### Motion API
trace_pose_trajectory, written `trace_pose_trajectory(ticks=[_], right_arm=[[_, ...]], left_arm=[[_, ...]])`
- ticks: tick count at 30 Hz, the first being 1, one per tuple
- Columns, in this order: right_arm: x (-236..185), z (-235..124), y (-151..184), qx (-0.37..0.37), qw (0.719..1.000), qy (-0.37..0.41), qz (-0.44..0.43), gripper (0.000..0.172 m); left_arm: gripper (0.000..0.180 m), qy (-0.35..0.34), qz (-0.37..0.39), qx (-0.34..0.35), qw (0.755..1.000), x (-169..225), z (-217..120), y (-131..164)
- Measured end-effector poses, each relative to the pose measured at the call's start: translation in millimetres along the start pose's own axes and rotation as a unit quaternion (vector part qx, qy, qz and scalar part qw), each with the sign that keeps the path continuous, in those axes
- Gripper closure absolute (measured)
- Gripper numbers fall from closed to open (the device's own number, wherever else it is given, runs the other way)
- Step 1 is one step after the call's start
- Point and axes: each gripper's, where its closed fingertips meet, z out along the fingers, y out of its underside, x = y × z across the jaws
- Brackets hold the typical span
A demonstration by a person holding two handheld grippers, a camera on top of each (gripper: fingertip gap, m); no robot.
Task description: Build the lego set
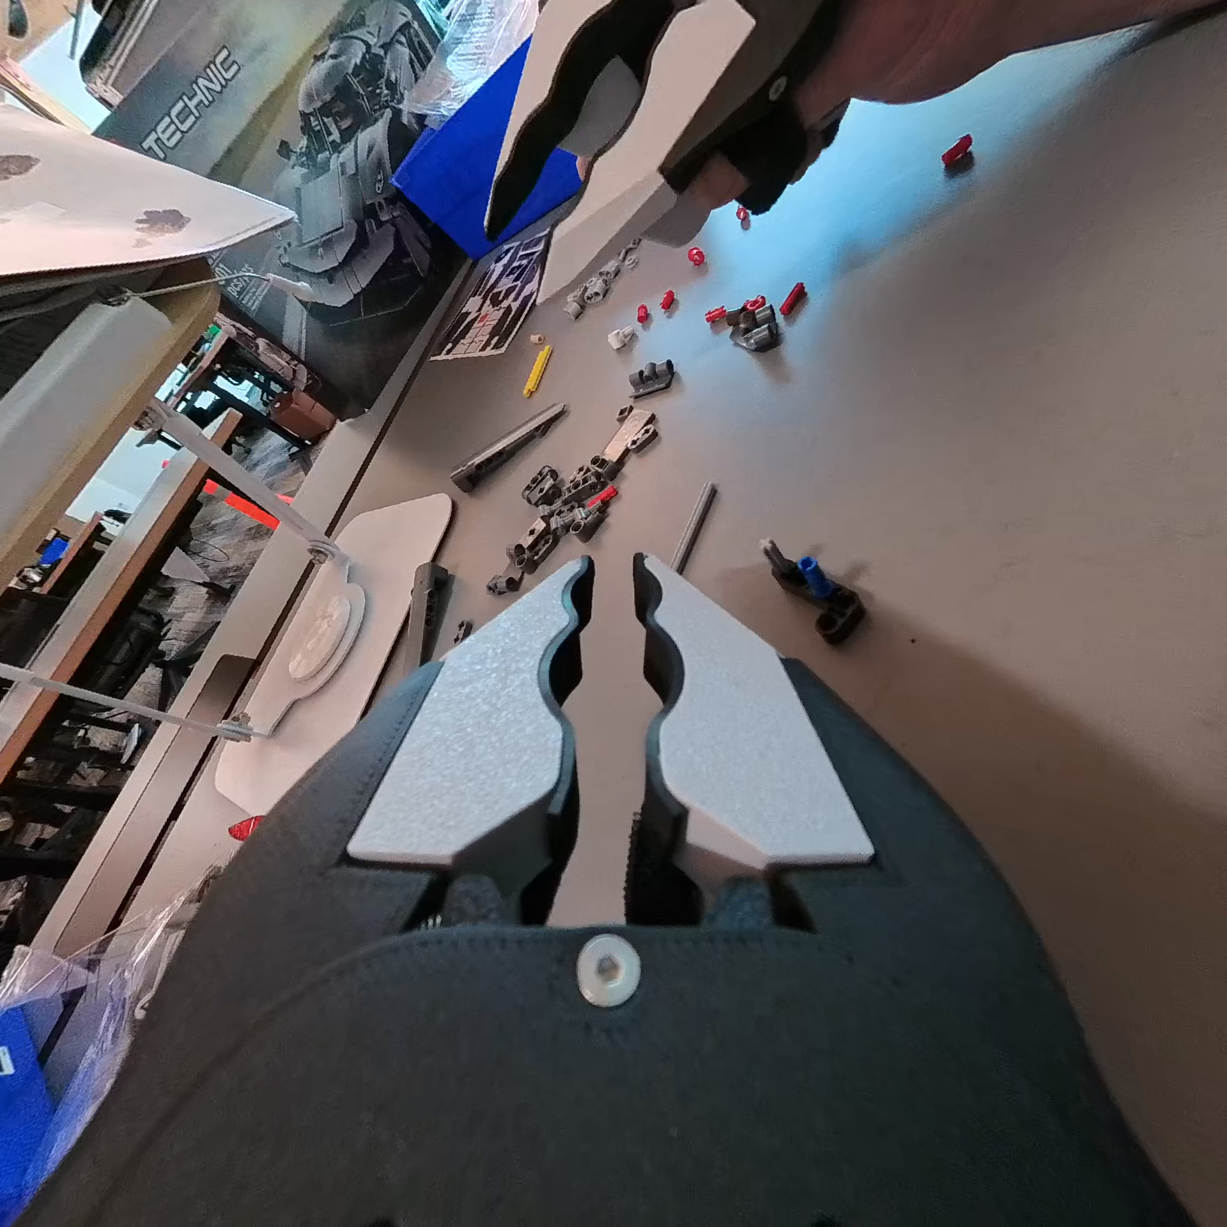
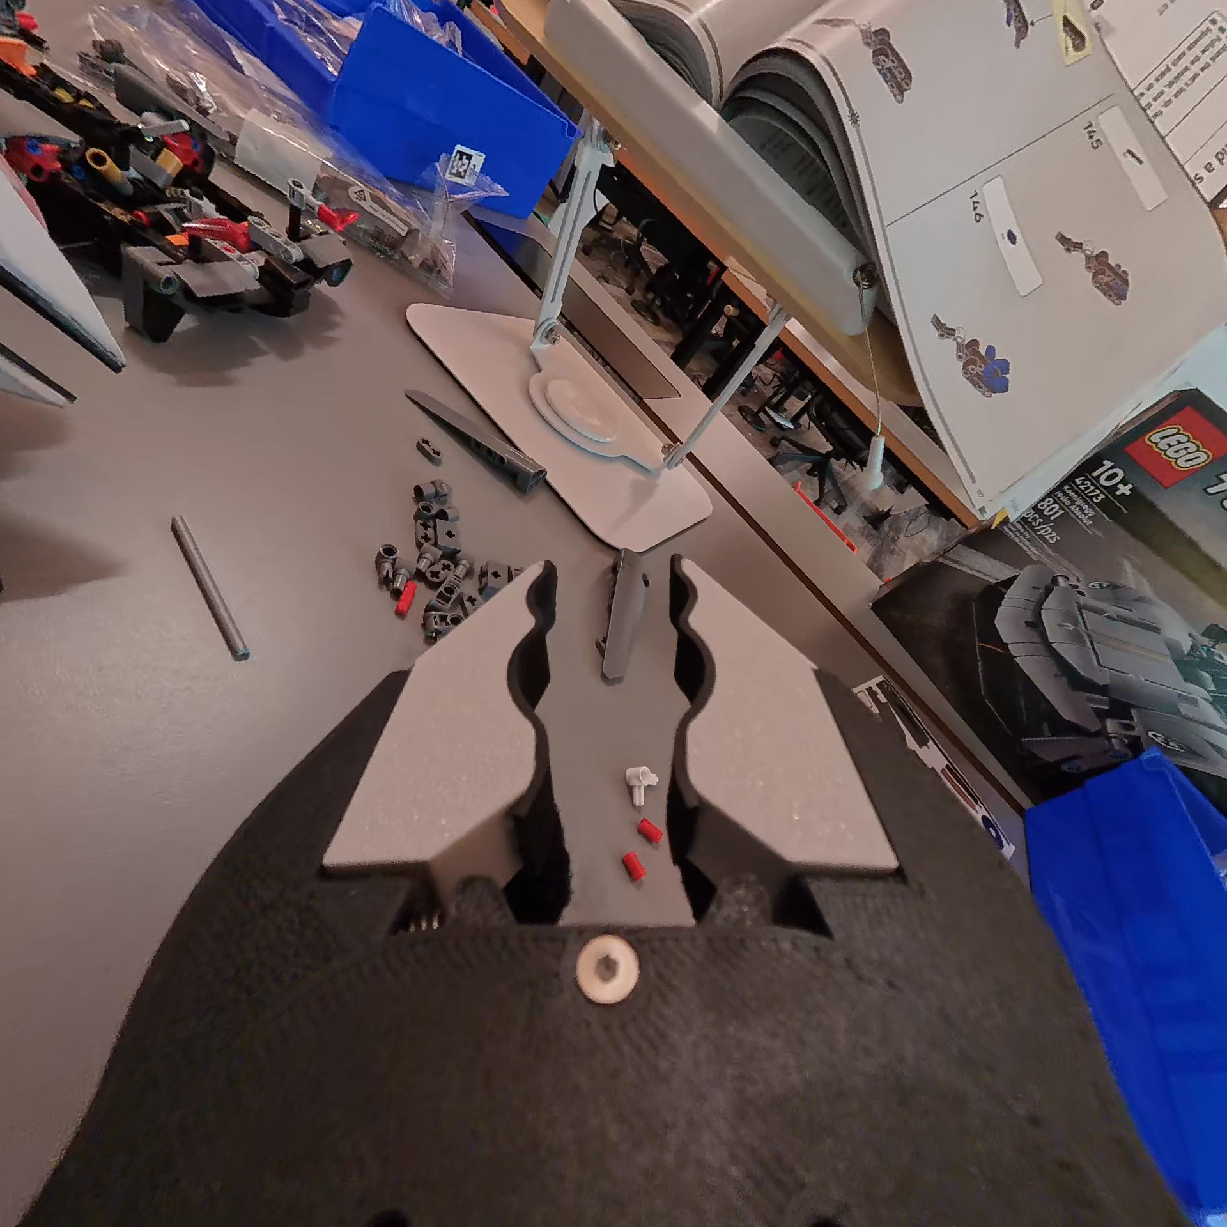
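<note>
Left gripper (image 1: 612, 568): fingers slightly apart, narrow gap, nothing between the pads, bare table (image 1: 996, 664) visible through the gap. Positioned above the table, not touching any part. Directly ahead of the fingertips and slightly to their left: cluster of dark grey connector pieces (image 1: 564, 511) with one small red pin among them. Just right of the right fingertip: thin grey axle rod (image 1: 694, 524), lying flat. Farther right: black angled piece carrying a blue pin (image 1: 813, 584). Left of the fingers: long grey tapered panel (image 1: 428, 607) beside the white stand base (image 1: 392, 597). Well ahead: scattered red pins (image 1: 790, 299) and small grey parts.

Right gripper (image 2: 614, 571): fingers clearly apart, pads pressing on nothing. Between the fingertips, on the table, clear of both pads: grey tapered panel piece (image 2: 624, 617), lying lengthwise along the gap, gap visible on each side. Farther back inside the gap, near the finger roots: small white connector (image 2: 639, 783) and two red pins (image 2: 641, 850), all lying loose on the table. Left of the left fingertip: the connector cluster again. Well left: the axle rod. Ahead: stand base, with a second long dark panel (image 2: 478, 441) along its near edge. Above right: open instruction booklet (image 2: 996, 199) on the stand. Far right: printed product box (image 2: 1095, 597) and blue bin (image 2: 1142, 929). Far left, ahead: partly built dark model (image 2: 199, 245) and further blue bins (image 2: 431, 113).

Same gripper seen in the left wrist view, at upper centre, held by a hand, fingers apart.
</note>
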Motion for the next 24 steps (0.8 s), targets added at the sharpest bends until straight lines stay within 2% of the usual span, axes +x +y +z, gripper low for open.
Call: trace_pose_trajectory(ticks=[24], right_arm=[[2.2,0.5,4.1,-0.007,1.000,0.001,-0.002,0.140]], left_arm=[[0.171,0.001,0.005,0.001,1.000,1.1,-0.3,-1.0]])
